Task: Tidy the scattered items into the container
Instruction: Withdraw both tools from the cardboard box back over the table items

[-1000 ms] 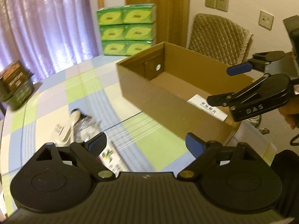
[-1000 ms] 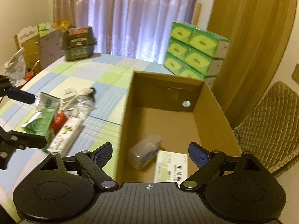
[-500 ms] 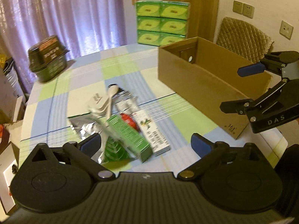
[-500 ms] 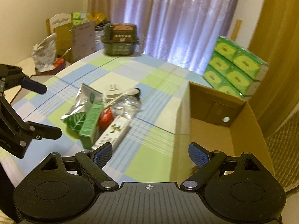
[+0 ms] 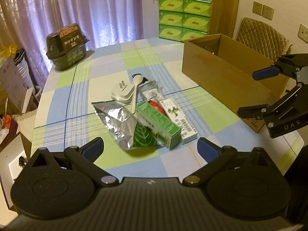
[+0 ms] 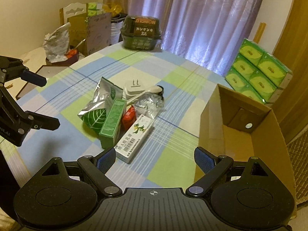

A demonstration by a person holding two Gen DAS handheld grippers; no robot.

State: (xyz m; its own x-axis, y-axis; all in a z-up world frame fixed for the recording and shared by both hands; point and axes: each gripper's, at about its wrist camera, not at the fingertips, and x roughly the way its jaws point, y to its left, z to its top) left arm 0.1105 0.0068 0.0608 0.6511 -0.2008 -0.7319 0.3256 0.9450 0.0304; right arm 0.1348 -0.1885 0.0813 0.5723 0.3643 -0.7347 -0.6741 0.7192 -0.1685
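The cardboard box (image 6: 240, 132) sits on the counter (image 5: 107, 77) just right of the right tool (image 6: 155, 158). The pile, green carton (image 5: 158, 124) foremost, lies just ahead of the left tool (image 5: 151, 147). Both tools gape, empty.

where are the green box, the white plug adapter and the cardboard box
green box (image 6: 112, 124), right wrist view, on its top face
white plug adapter (image 5: 123, 92), left wrist view, on its top
cardboard box (image 5: 217, 71), left wrist view, on its near side wall
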